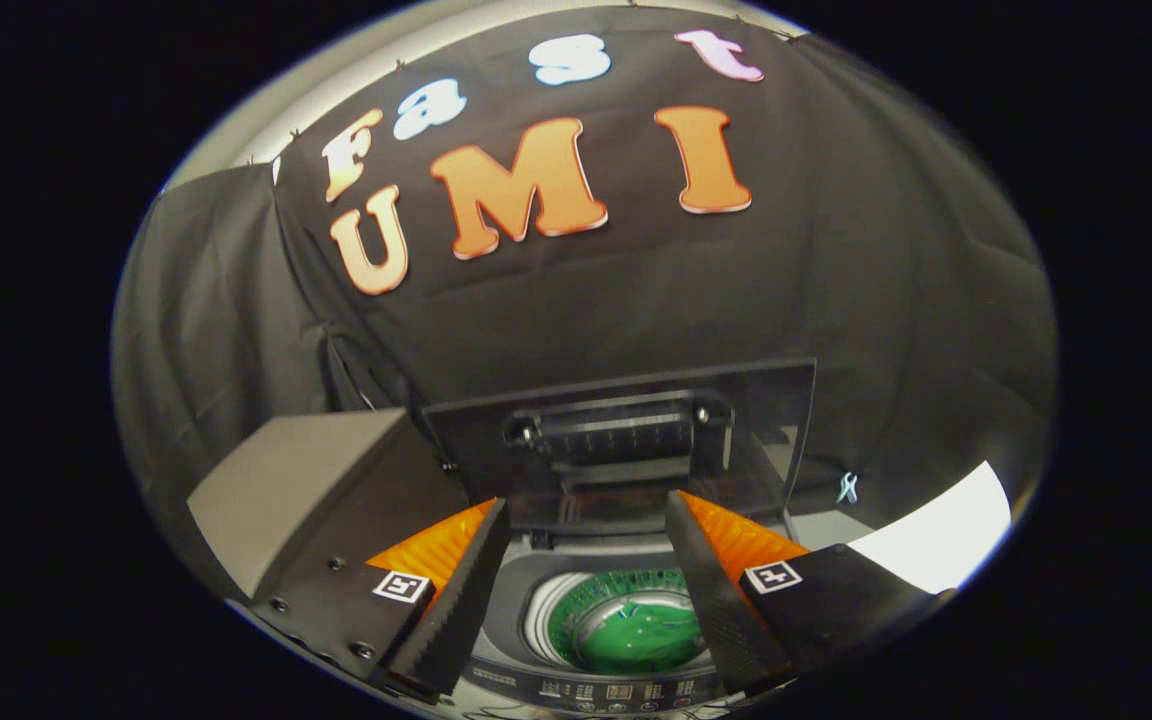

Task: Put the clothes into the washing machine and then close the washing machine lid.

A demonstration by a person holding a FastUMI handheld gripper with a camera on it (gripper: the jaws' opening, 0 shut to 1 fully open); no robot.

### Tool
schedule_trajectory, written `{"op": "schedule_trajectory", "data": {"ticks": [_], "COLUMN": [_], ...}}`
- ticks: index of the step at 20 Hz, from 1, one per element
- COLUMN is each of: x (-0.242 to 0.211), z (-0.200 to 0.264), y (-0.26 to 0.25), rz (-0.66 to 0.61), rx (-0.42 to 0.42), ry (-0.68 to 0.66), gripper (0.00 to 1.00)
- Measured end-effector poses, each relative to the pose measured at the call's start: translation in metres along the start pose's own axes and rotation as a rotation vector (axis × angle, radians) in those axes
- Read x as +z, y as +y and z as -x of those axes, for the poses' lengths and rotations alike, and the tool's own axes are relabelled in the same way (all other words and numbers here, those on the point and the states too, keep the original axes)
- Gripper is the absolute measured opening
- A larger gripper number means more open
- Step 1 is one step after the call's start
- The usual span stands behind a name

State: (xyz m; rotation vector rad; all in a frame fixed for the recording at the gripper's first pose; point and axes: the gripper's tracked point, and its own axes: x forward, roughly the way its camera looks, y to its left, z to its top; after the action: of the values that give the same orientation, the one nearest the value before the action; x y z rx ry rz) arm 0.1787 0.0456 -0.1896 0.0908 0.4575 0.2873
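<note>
Black-draped recording booth; washing machine

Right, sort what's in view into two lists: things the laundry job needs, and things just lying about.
Belongs to the job:
- washing machine, its green drum visible between the fingers
- washing machine lid, raised upright beyond the fingers
- gripper, fingers apart, holding nothing

Just lying about:
- grey box beside the lid
- small clip on the booth's wall
- white sheet
</note>
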Motion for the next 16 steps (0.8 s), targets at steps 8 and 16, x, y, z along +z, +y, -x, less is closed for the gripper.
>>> {"op": "schedule_trajectory", "data": {"ticks": [8, 16], "x": [0.128, 0.152], "z": [-0.011, -0.085], "y": [0.019, 0.022], "rz": [0.003, 0.094], "rx": [0.010, -0.007], "ry": [-0.190, -0.155], "gripper": [0.99, 0.98]}}
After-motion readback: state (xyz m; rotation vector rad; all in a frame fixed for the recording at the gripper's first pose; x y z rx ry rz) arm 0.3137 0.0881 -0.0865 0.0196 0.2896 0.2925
